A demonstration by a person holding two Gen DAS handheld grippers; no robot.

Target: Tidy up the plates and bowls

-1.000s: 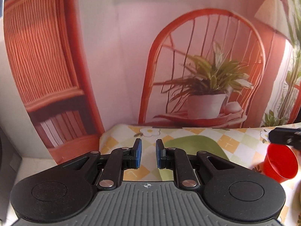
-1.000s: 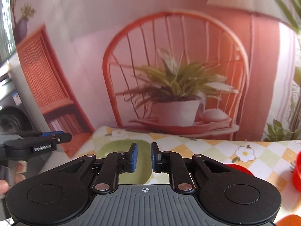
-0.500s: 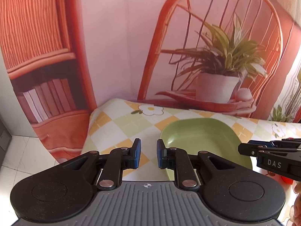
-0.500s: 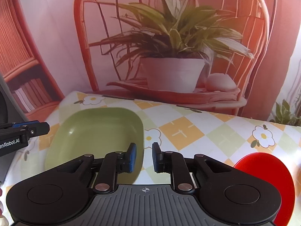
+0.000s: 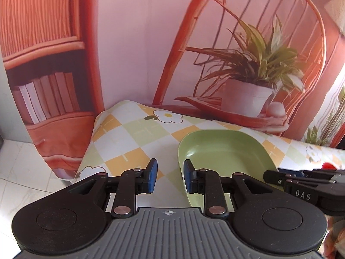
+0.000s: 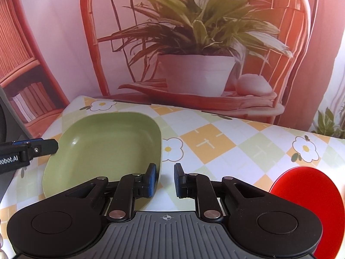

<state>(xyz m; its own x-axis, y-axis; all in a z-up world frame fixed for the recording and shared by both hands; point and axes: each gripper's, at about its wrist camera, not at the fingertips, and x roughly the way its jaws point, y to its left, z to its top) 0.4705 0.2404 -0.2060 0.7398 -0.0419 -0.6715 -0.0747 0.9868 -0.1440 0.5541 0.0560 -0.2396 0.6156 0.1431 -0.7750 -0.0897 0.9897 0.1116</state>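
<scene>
Grippers both over the green plate [image 6: 103, 149], one per side: left gripper [image 5: 168, 178] sits above its left rim, right gripper [image 6: 164, 180] above its right rim, each also visible in the other's camera. Both claws are parted a modest gap, blue pads bare, holding nothing. Plate is a rounded-square shallow dish lying flat on the checked floral tablecloth [image 6: 215, 142], near the table's left corner. Red plate [image 6: 306, 194] lies well apart at the right, partly behind my right gripper's body. My read: I'm at the approach stage, nothing grasped yet, and the green plate is probably the first piece to move, likely toward the red one for stacking. To do it well I'd pick one gripper only, drop it so one finger goes inside the raised rim and the other outside, then close on the rim wall, not the flat base. Rim looks thin and smooth, so slip is the risk; lift slowly and level. Keep the idle gripper clear so the two don't collide over the dish.
</scene>
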